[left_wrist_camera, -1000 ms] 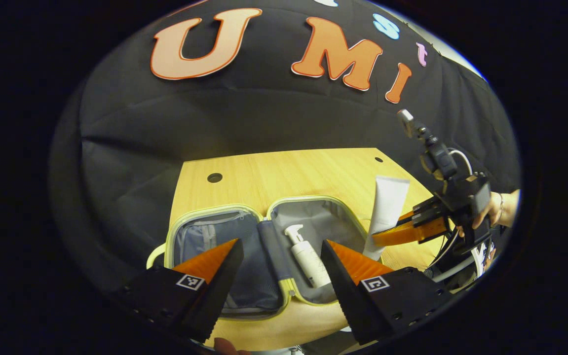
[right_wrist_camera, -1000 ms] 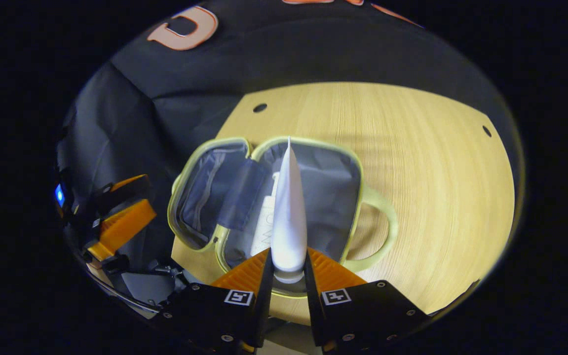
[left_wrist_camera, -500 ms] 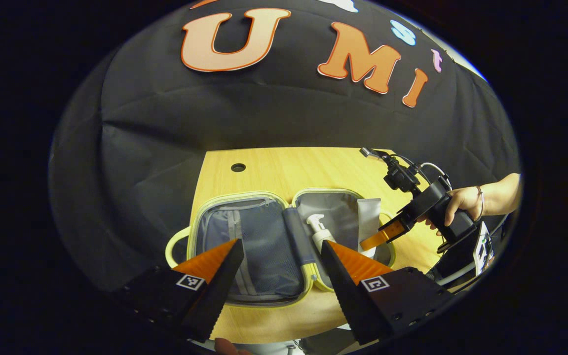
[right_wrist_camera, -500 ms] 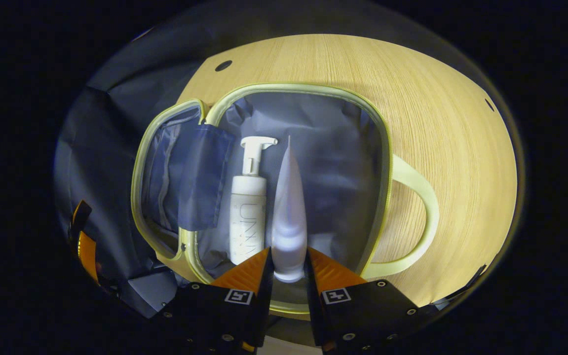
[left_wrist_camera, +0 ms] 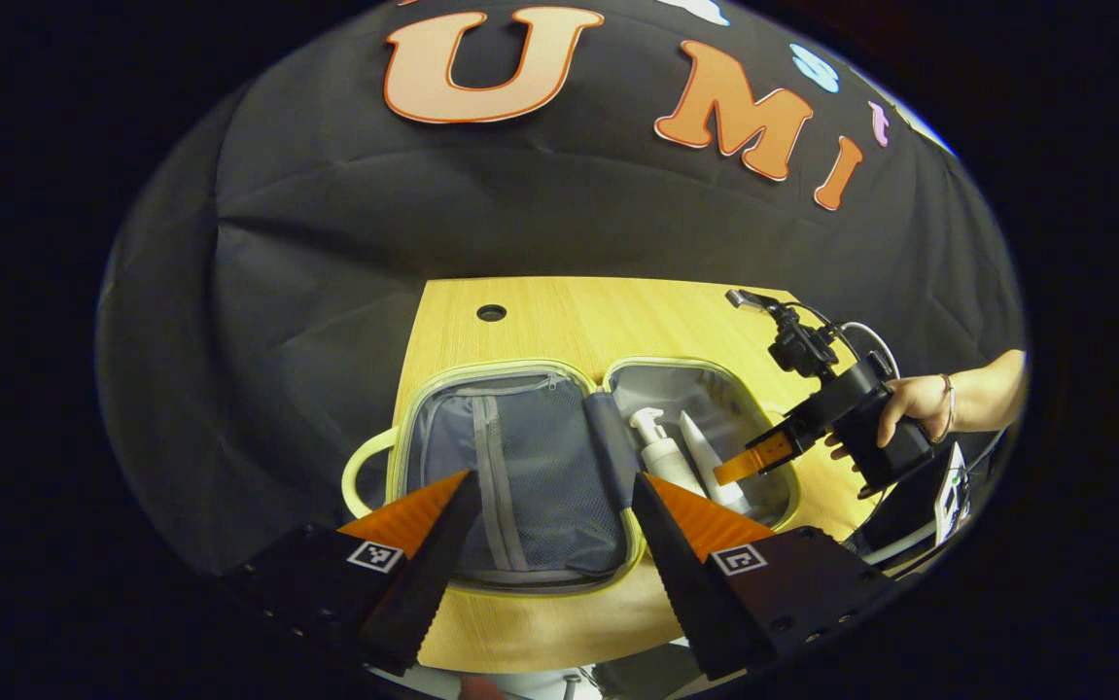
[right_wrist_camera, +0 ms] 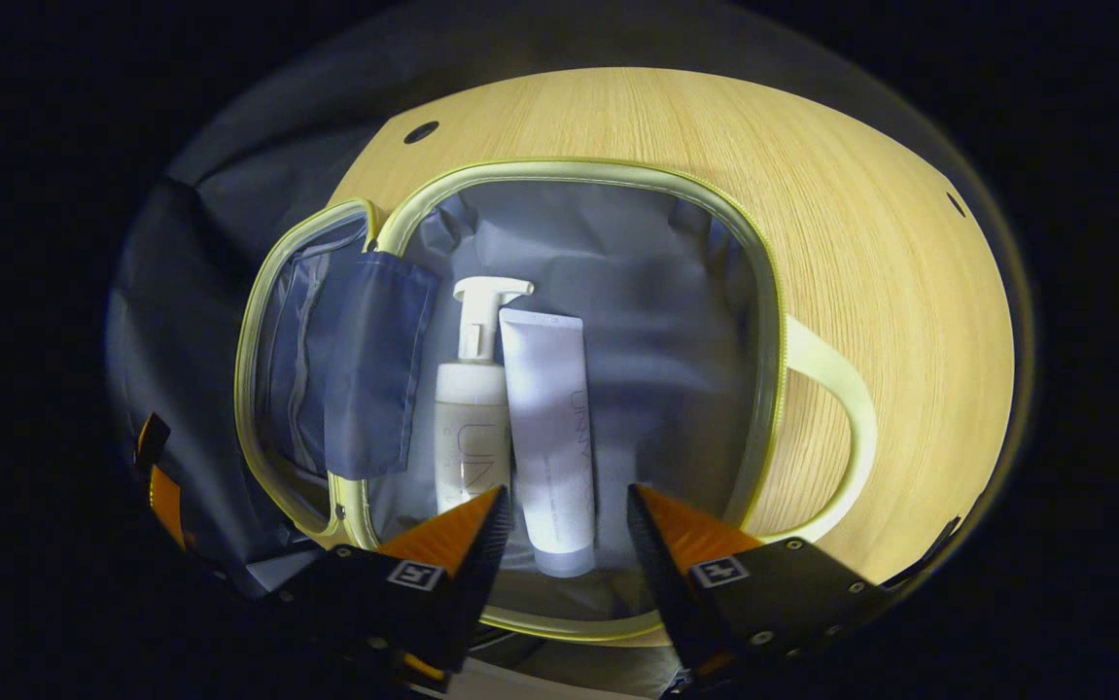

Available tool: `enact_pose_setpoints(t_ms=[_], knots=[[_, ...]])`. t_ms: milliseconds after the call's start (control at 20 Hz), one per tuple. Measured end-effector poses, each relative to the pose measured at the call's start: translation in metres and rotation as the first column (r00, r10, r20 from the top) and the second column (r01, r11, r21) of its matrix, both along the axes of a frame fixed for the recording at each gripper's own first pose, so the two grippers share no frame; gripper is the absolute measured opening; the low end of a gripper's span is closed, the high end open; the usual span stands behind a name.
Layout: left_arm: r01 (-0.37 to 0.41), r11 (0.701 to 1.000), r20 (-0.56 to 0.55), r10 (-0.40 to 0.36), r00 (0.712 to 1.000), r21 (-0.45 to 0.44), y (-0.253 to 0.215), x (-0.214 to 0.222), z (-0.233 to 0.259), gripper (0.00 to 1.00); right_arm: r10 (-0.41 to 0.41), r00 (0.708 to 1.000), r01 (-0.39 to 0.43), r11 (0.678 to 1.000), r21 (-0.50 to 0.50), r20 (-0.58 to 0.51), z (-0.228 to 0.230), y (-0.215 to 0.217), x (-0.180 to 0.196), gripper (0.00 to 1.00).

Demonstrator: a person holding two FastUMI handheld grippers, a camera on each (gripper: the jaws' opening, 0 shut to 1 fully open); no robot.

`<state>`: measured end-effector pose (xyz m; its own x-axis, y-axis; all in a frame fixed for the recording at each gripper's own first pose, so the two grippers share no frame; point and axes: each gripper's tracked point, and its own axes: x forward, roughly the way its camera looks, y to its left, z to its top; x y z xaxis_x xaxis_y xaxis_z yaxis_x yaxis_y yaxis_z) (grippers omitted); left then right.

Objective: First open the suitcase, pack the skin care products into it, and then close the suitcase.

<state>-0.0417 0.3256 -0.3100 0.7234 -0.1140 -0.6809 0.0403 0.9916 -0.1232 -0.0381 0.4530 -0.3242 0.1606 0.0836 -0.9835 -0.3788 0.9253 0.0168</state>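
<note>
The small suitcase (right_wrist_camera: 773, 321) with a pale yellow-green rim lies wide open on the wooden table, grey lining up. In its right half a white pump bottle (right_wrist_camera: 467, 428) and a white tube (right_wrist_camera: 551, 428) lie flat side by side. My right gripper (right_wrist_camera: 559, 510) is open just above the tube's cap end, fingers apart on either side and not touching it. In the left gripper view the same case (left_wrist_camera: 510, 374) shows the bottle (left_wrist_camera: 661, 457) and tube (left_wrist_camera: 710, 467), with the right gripper (left_wrist_camera: 739, 465) over them, held by a hand. My left gripper (left_wrist_camera: 554, 486) hangs open in front of the case.
The wooden table (right_wrist_camera: 860, 194) extends beyond and to the right of the case, with small round holes near its far edge (left_wrist_camera: 491, 312). The case's handles stick out at both ends (right_wrist_camera: 836, 389) (left_wrist_camera: 360, 472). Black cloth walls the booth behind the table.
My right gripper lowered the tube into the case, opened and let it go; the tube now lies flat beside the bottle. The left gripper drew back slightly.
</note>
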Motion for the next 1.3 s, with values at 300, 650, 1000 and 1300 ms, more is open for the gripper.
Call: enact_pose_setpoints(t_ms=[300, 650, 1000, 1300], knots=[[-0.073, 0.997, -0.006, 0.073, 0.997, 0.011, 0.04, 0.0, -0.006, 0.99, 0.022, 0.995, -0.031, 0.996, 0.086, 0.101, 0.031, 0.015, 0.008, 0.96], [-0.263, 0.965, 0.037, 0.262, 0.964, 0.021, 0.151, 0.017, -0.013, 0.99, -0.016, 0.981, -0.013, 0.989, 0.147, 0.195, 0.063, 0.022, 0.01, 0.96], [-0.358, 0.921, 0.033, 0.367, 0.929, -0.155, 0.228, 0.029, -0.071, 0.99, -0.078, 0.969, 0.02, 0.97, 0.241, 0.235, 0.093, 0.035, 0.013, 0.96], [-0.363, 0.798, -0.035, 0.396, 0.918, -0.482, 0.224, 0.037, -0.123, 0.99, -0.133, 0.958, 0.066, 0.964, 0.256, 0.255, 0.107, 0.028, 0.013, 0.96]])
